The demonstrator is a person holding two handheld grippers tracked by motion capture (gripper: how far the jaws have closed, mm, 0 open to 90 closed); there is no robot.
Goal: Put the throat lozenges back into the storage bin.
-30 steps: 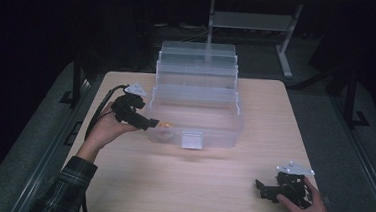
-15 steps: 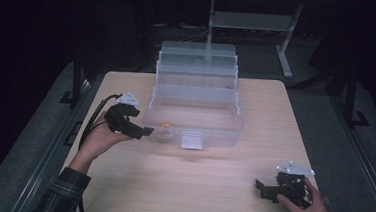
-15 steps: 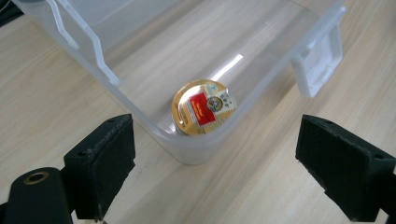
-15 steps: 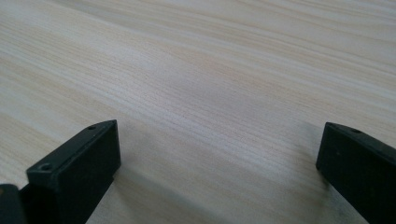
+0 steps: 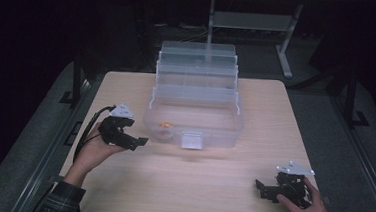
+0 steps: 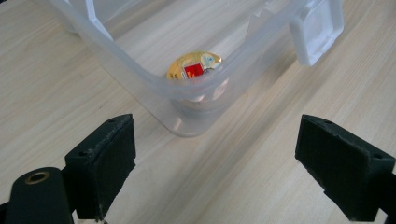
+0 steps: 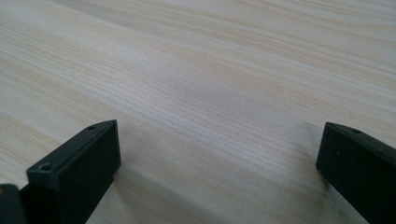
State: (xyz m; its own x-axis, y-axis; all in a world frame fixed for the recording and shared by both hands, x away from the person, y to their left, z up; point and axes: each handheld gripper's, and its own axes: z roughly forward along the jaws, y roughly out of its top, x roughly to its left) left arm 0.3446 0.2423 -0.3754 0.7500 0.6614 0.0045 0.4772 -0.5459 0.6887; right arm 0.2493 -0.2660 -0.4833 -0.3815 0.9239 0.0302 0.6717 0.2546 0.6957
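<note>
A clear plastic box point(image 5: 194, 119) with tiered trays folded back stands mid-table. A small gold and red wrapped item point(image 6: 194, 68) lies inside its front left corner, also seen as an orange speck point(image 5: 163, 125) from above. My left gripper point(image 5: 141, 143) hovers just left of the box, open and empty, its jaws wide apart in the left gripper view point(image 6: 224, 172). My right gripper point(image 5: 263, 186) rests low near the table's front right corner, open, with bare wood between its jaws point(image 7: 219, 172).
The box's white latch tab point(image 5: 191, 140) hangs on its front wall. The wooden table point(image 5: 190, 186) has free room in front of the box. A metal stand point(image 5: 285, 47) rises behind the table, and dark floor surrounds it.
My left gripper has drawn back leftward and toward the front, away from the box's corner. The right gripper has stayed where it was.
</note>
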